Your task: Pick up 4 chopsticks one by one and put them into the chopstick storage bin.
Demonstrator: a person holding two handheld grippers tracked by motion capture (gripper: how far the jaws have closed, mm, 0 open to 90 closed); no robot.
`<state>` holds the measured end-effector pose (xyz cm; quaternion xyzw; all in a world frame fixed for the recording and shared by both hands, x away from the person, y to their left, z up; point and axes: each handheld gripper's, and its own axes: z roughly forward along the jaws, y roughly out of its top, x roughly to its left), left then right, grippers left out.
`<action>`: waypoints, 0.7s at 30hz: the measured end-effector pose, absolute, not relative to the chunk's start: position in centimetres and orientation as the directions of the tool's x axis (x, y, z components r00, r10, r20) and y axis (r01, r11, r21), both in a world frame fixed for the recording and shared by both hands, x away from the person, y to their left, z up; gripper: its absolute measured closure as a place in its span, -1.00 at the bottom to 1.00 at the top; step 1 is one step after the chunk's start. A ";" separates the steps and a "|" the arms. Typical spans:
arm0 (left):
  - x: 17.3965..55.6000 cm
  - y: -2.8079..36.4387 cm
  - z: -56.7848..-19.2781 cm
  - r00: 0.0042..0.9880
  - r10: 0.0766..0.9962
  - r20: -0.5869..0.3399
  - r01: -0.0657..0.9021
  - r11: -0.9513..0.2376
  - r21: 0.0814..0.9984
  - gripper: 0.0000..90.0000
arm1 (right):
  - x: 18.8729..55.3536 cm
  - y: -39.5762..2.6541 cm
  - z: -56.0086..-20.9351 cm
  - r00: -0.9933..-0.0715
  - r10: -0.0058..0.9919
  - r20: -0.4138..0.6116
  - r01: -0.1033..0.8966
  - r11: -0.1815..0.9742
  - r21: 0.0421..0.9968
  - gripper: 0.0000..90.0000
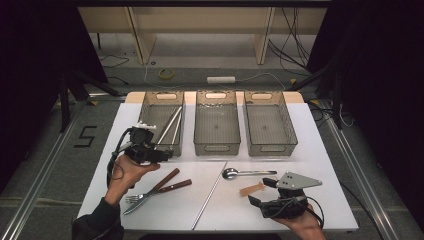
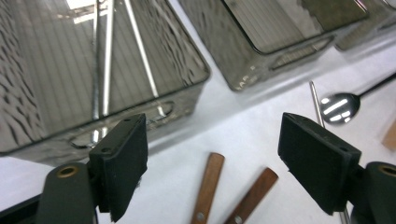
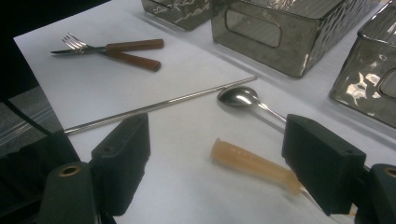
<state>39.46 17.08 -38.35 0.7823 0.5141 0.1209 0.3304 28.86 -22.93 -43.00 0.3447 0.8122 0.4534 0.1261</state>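
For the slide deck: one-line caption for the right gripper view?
Right gripper open over a tan-handled utensil, with a spoon, a metal rod and a wooden-handled fork beyond.

Table [image 1: 165, 210]: white. Bins [image 1: 215, 121]: smoky grey-brown, see-through, rippled walls, ribbed floors. Fork [image 3: 112, 46] and knife [image 3: 133, 59]: reddish-brown wood handles w/ pale rivets, silver metal ends. Spoon [image 3: 239, 97]: shiny silver. Rod [image 3: 159, 107]: silver. Small handle [image 3: 254, 164]: pale tan-orange. Gripper pads [image 2: 122, 161]: matte black. Plate [image 1: 298, 180]: light grey.
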 end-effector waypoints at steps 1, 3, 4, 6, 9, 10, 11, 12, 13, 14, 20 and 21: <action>39.1 16.7 -38.4 0.447 0.881 -0.153 0.725 -0.257 0.639 -0.48 | 28.9 -22.9 -43.0 -0.730 0.675 0.108 0.446 0.351 0.823 -0.45; 38.6 16.1 -38.7 0.458 0.876 -0.153 0.724 -0.268 0.635 -0.48 | 28.8 -22.9 -43.0 -0.730 0.675 0.107 0.445 0.351 0.824 -0.45; 38.4 15.8 -38.8 0.466 0.872 -0.151 0.725 -0.278 0.631 -0.49 | 28.8 -22.9 -43.0 -0.728 0.677 0.106 0.446 0.350 0.824 -0.45; 37.8 14.9 -39.2 0.486 0.863 -0.140 0.721 -0.305 0.622 -0.49 | 28.8 -22.9 -43.0 -0.728 0.678 0.106 0.447 0.351 0.823 -0.45; 37.1 14.2 -39.9 0.496 0.858 -0.132 0.726 -0.326 0.605 -0.49 | 28.8 -22.9 -43.0 -0.728 0.678 0.105 0.446 0.352 0.823 -0.45; 36.7 13.9 -40.2 0.493 0.860 -0.135 0.733 -0.327 0.596 -0.49 | 28.9 -22.9 -43.0 -0.728 0.678 0.105 0.446 0.352 0.823 -0.45; 36.5 13.8 -40.5 0.495 0.858 -0.137 0.735 -0.329 0.592 -0.50 | 28.9 -22.9 -43.0 -0.728 0.678 0.103 0.446 0.354 0.822 -0.45; 36.3 13.7 -40.6 0.498 0.856 -0.137 0.738 -0.335 0.586 -0.50 | 28.9 -22.9 -43.0 -0.729 0.677 0.103 0.445 0.354 0.822 -0.45; 36.0 13.5 -40.8 0.496 0.857 -0.140 0.742 -0.335 0.580 -0.50 | 28.8 -22.9 -43.0 -0.729 0.677 0.102 0.444 0.355 0.823 -0.45; 35.6 13.4 -41.0 0.501 0.854 -0.139 0.742 -0.341 0.577 -0.50 | 28.8 -22.9 -43.0 -0.729 0.677 0.102 0.444 0.355 0.823 -0.45; 33.8 11.8 -42.2 0.533 0.832 -0.154 0.740 -0.370 0.561 -0.47 | 28.9 -22.8 -43.1 -0.730 0.676 0.103 0.446 0.356 0.821 -0.45; 33.5 11.5 -42.3 0.535 0.826 -0.179 0.746 -0.363 0.559 -0.45 | 28.9 -22.8 -43.1 -0.730 0.676 0.101 0.445 0.358 0.820 -0.45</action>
